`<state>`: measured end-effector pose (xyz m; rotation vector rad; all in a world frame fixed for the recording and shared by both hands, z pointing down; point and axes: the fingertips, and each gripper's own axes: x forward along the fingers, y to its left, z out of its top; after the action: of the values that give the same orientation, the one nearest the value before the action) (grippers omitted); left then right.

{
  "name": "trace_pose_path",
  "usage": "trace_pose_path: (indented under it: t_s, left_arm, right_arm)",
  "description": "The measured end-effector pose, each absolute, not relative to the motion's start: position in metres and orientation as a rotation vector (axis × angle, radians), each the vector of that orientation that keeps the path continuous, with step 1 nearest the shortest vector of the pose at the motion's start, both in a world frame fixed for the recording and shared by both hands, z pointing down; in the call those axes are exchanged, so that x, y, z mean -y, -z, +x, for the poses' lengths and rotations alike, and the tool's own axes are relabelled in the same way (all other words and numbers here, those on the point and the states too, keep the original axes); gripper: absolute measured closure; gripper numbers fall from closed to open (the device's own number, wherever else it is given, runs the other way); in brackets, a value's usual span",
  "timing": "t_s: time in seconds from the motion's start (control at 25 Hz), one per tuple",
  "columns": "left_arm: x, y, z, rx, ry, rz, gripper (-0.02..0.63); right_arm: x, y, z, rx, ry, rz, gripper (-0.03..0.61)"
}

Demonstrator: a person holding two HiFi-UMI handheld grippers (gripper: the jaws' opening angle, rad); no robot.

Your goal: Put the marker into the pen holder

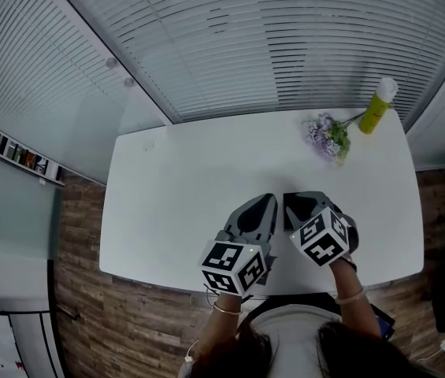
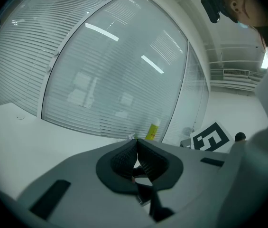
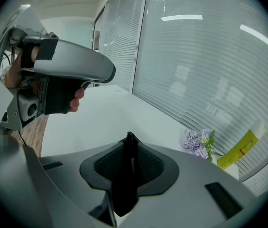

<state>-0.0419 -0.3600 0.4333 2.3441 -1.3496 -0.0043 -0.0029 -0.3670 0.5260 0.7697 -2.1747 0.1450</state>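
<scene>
A black marker stands clamped between the pads of my right gripper, its tip poking out just above the jaws. In the head view both grippers hover side by side over the near edge of the white table: the left gripper and the right gripper. The left gripper has its jaws pressed together with nothing between them. No pen holder shows in any view. From the right gripper view the left gripper appears at the upper left, held by a hand.
A yellow-green bottle with a white cap stands at the table's far right corner, beside a small bunch of purple flowers. Window blinds rise behind the table. Wooden floor runs along the left and near edges.
</scene>
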Motion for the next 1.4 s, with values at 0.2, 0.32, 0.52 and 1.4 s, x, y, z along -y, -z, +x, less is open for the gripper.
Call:
trace_pose_path:
  t_s: [0.2,0.32,0.52,1.4]
  left_arm:
    - [0.356,-0.43,-0.045,1.357,0.008,2.355,0.594]
    - [0.351,-0.427,-0.048,1.361,0.007,2.362,0.594]
    - [0.344,-0.421,-0.051,1.364,0.01,2.381,0.594]
    - [0.279,-0.395,-0.052,1.36,0.007,2.481,0.594]
  right_arm:
    - [0.367,-0.515,-0.003,2.206,-0.122,0.817,0.465]
    - [0.365,-0.508,-0.004,2.232,-0.11,0.844,0.466]
    - [0.36,-0.495,-0.004,2.264,-0.095,0.895,0.477]
    - [0.297,-0.433,0.008,2.459,-0.133,1.129,0.537]
